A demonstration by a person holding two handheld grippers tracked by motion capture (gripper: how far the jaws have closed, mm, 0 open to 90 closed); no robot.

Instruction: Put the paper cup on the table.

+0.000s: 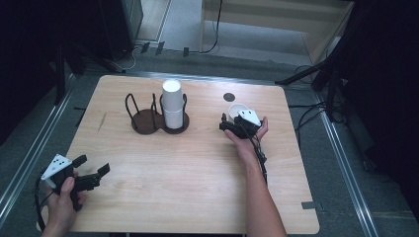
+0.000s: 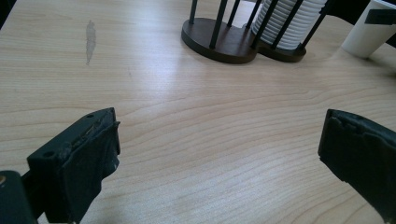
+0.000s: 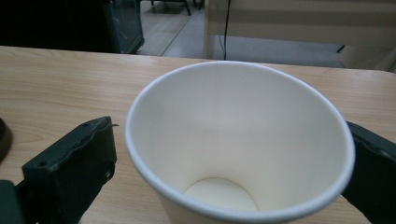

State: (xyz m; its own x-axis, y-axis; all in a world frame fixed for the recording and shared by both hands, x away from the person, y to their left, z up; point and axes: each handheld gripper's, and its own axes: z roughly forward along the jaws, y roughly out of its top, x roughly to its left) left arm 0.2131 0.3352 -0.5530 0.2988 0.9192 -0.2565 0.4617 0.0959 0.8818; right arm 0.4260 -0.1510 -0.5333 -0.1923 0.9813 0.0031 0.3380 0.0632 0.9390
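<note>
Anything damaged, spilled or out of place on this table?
Nothing is spilled or toppled. The one blemish is a pale grey scuff on the light wooden table, toward its left side. The dark two-ring wire cup holder and stack of white paper cups stand upright.

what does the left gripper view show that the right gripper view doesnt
Left gripper view alone: the dark two-ring cup holder, the stack of white cups in it, a grey scuff on the wood, and its open tongs over bare table. Right gripper view alone: the empty inside of the paper cup between its tongs, floor beyond. Both: the wooden table, that cup.
</note>
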